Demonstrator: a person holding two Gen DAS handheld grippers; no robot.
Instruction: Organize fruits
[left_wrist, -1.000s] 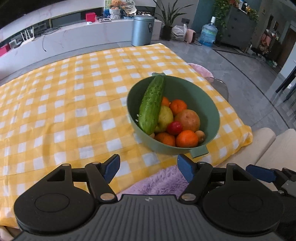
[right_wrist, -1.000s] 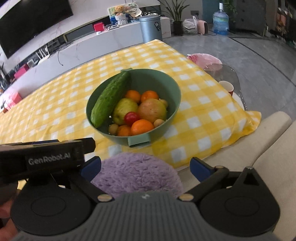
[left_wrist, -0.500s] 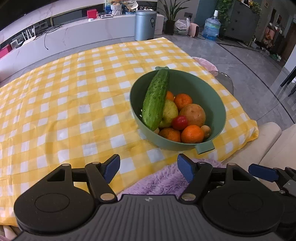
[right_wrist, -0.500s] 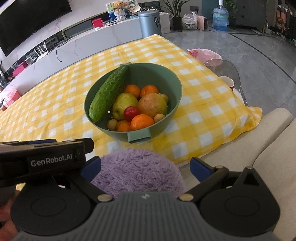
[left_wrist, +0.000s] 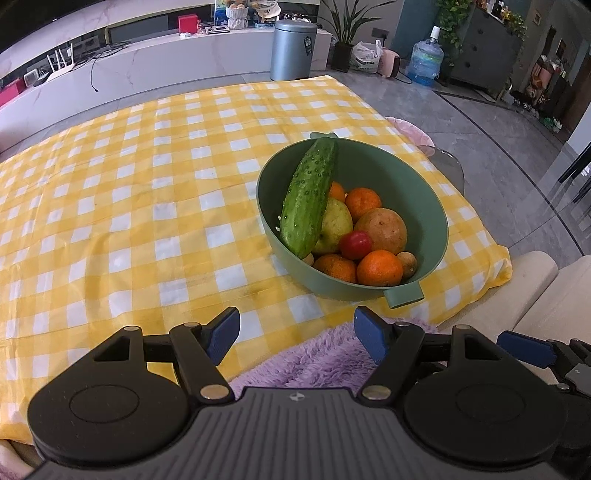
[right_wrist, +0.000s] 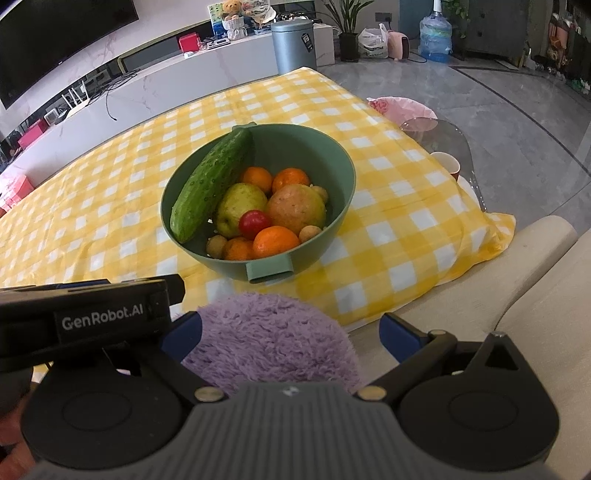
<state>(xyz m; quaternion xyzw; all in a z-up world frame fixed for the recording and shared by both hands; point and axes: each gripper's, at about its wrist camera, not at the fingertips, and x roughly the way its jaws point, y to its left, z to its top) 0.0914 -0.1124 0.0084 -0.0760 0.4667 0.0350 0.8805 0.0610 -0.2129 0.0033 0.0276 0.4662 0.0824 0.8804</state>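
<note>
A deep green plastic bowl with two small tab handles (left_wrist: 424, 206) stands on the yellow-and-white checked tablecloth (left_wrist: 147, 206), near the cloth's near-right corner. A long knobbly green cucumber (left_wrist: 308, 203) leans against the bowl's left wall, its far tip poking past the rim beside the far handle. Packed against it inside the bowl are a pale yellow-green pear-like fruit (left_wrist: 336, 223), a large round tan-brown fruit (left_wrist: 382, 230), a small glossy red fruit (left_wrist: 355, 244), several orange mandarins (left_wrist: 379, 267) and a few small beige round fruits (left_wrist: 408, 264) — one of these sits at the bowl's near rim.

On the near side of the bowl, the left gripper (left_wrist: 296, 336) hangs over the cloth's edge with its blue-padded fingers spread apart and nothing between them. The right gripper (right_wrist: 290, 334) is also spread wide; a fluffy lilac cushion-like thing (right_wrist: 269, 339) shows through the gap, lying below the fingers rather than pinched by them.

Beyond the bowl's right side, off the cloth, a small paper cup with a red band (right_wrist: 447, 166) stands on a glass surface.
</note>
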